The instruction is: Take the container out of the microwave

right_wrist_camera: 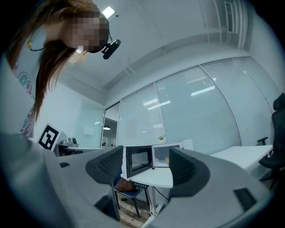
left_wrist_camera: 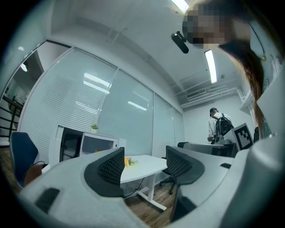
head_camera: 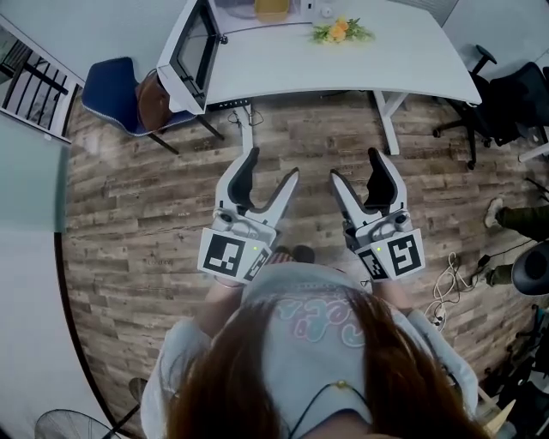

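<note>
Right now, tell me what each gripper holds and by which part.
Nothing. The left gripper and right gripper are both open and empty; the container sits in the microwave.

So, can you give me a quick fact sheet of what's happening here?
microwave: on the white table, door swung open
container: yellowish, inside the microwave
left gripper: open, empty, over the floor, short of the table
right gripper: open, empty, beside the left one
flowers: small bunch on the table
chair: blue, by the microwave end of the table
</note>
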A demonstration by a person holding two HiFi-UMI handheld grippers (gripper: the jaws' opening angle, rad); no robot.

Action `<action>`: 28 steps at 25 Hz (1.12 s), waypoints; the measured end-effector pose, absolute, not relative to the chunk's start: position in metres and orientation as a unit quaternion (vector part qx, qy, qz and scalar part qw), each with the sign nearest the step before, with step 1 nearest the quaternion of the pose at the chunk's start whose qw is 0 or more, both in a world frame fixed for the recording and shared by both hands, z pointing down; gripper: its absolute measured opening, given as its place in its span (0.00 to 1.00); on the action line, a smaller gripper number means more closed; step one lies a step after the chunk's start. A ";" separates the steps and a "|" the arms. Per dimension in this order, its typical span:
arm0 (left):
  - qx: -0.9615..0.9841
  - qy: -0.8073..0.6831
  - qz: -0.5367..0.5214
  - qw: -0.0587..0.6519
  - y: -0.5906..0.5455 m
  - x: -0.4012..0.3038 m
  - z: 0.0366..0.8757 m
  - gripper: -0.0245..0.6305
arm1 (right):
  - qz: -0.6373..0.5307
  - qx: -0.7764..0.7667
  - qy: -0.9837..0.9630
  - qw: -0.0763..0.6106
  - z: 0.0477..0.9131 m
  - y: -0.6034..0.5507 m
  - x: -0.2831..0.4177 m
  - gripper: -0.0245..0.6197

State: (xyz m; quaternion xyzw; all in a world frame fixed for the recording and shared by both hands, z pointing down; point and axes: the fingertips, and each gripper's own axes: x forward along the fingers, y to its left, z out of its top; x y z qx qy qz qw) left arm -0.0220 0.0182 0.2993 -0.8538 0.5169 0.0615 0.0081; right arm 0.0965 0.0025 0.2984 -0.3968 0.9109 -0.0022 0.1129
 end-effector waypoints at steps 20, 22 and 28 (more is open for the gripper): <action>-0.850 0.525 0.052 0.003 0.004 -0.016 0.305 0.44 | -0.016 -0.372 0.921 0.117 0.305 -0.017 0.098 0.52; -0.850 0.525 0.043 0.002 0.002 -0.018 0.310 0.44 | -0.018 -0.370 0.922 0.114 0.308 -0.019 0.095 0.52; -0.848 0.527 0.050 0.016 -0.023 -0.018 0.312 0.44 | -0.014 -0.374 0.921 0.108 0.315 -0.038 0.096 0.52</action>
